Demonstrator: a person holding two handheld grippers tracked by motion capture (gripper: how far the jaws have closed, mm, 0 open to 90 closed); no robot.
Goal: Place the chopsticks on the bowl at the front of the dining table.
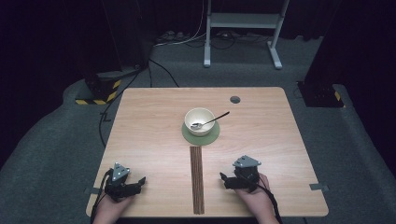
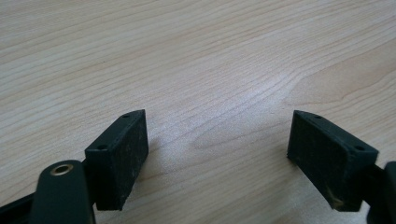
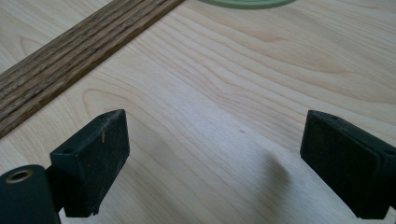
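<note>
A cream bowl [image 1: 199,120] with a metal spoon [image 1: 211,121] resting in it stands on a green round mat [image 1: 201,136] at the table's middle. My left gripper [image 1: 140,181] rests near the front left corner, held by a hand. In the left gripper view my left gripper [image 2: 217,140] is open over bare wood. My right gripper [image 1: 223,177] sits at the front right of centre, just right of the dark strip. The right gripper view has my right gripper [image 3: 215,144] open, nothing between its pads, with the mat's edge [image 3: 245,3] ahead.
A dark wooden strip [image 1: 197,179] runs from the mat toward the front edge between the two grippers; it appears as dark wood [image 3: 70,60] at the upper left of the right gripper view. A round grommet hole [image 1: 235,99] lies far right. Floor cables and a white stand lie beyond the table.
</note>
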